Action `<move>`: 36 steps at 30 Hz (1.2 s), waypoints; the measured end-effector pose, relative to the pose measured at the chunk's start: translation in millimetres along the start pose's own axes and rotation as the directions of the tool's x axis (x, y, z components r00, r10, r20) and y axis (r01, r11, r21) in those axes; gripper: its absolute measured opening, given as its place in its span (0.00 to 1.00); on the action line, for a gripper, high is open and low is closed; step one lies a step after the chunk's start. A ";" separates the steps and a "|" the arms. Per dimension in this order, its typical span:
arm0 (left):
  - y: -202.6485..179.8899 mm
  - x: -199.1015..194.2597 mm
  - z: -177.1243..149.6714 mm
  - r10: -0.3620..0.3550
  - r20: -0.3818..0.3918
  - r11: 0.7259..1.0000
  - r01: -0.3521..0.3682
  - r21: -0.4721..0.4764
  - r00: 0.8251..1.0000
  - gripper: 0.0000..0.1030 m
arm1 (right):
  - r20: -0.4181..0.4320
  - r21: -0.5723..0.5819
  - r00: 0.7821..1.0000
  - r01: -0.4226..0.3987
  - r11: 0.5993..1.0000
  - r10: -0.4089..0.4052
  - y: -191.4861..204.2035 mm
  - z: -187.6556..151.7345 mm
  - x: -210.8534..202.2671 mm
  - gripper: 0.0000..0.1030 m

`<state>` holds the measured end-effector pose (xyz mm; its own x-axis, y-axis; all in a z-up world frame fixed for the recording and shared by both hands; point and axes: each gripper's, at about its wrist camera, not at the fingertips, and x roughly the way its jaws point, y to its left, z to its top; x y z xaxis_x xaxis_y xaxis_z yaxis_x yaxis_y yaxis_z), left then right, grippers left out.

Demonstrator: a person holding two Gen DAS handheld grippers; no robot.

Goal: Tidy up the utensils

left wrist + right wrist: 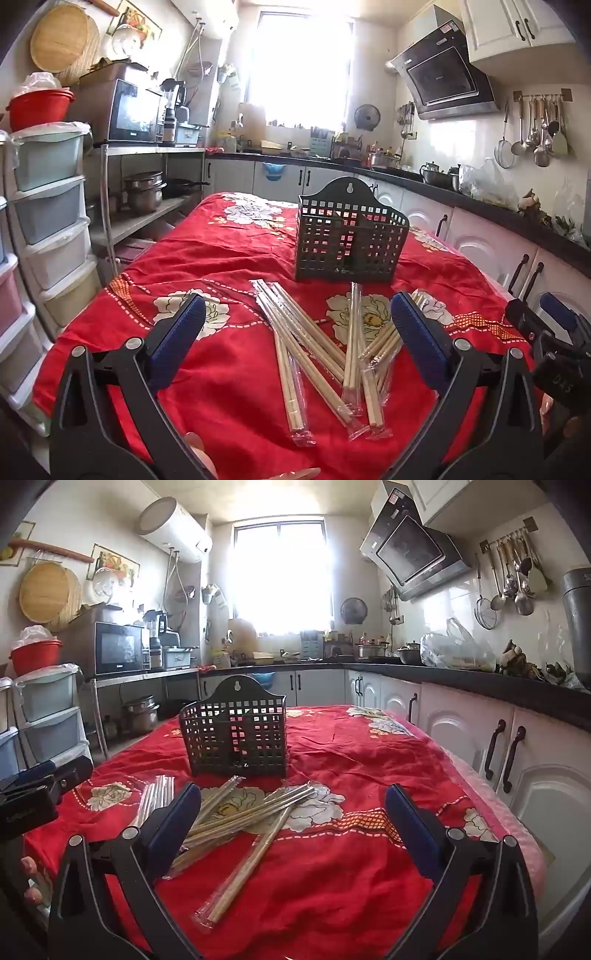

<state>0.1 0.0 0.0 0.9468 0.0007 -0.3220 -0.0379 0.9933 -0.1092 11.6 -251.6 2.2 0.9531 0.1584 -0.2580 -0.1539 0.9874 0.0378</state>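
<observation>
On the bench [229, 387] the holder [351, 243] stands upright at the far middle. Nearer than it, the wrapped chopsticks [314, 354] lie scattered and crossing one another. The left claw [299, 343] hangs over the near edge with the chopsticks between its fingers' lines; the right claw [291, 827] sits to its right, the chopsticks at its left finger [170, 823].

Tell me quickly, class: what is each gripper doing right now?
Left gripper: open, holding nothing, above the plastic-wrapped wooden chopsticks.
Right gripper: open, holding nothing, over the red flowered tablecloth.
</observation>
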 end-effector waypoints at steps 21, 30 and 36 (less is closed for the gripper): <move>-7.5 3.2 -1.6 -0.003 -0.006 1.000 0.003 0.002 1.000 0.90 | -0.001 0.004 1.000 -0.002 1.000 0.002 1.0 0.2 -1.1 0.94; -7.3 3.1 -1.4 -0.005 -0.007 1.000 0.005 0.000 1.000 0.90 | 0.000 0.004 1.000 -0.005 1.000 0.005 1.5 0.2 -0.6 0.94; -5.4 6.6 -3.2 -0.014 -0.011 1.000 0.014 -0.002 1.000 0.90 | 0.002 0.005 1.000 -0.004 1.000 0.004 2.9 -0.4 0.3 0.94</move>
<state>5.5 -5.8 -4.6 0.9436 -0.0144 -0.3309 -0.0252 0.9930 -0.1151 11.3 -248.6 1.9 0.9531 0.1621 -0.2558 -0.1562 0.9868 0.0433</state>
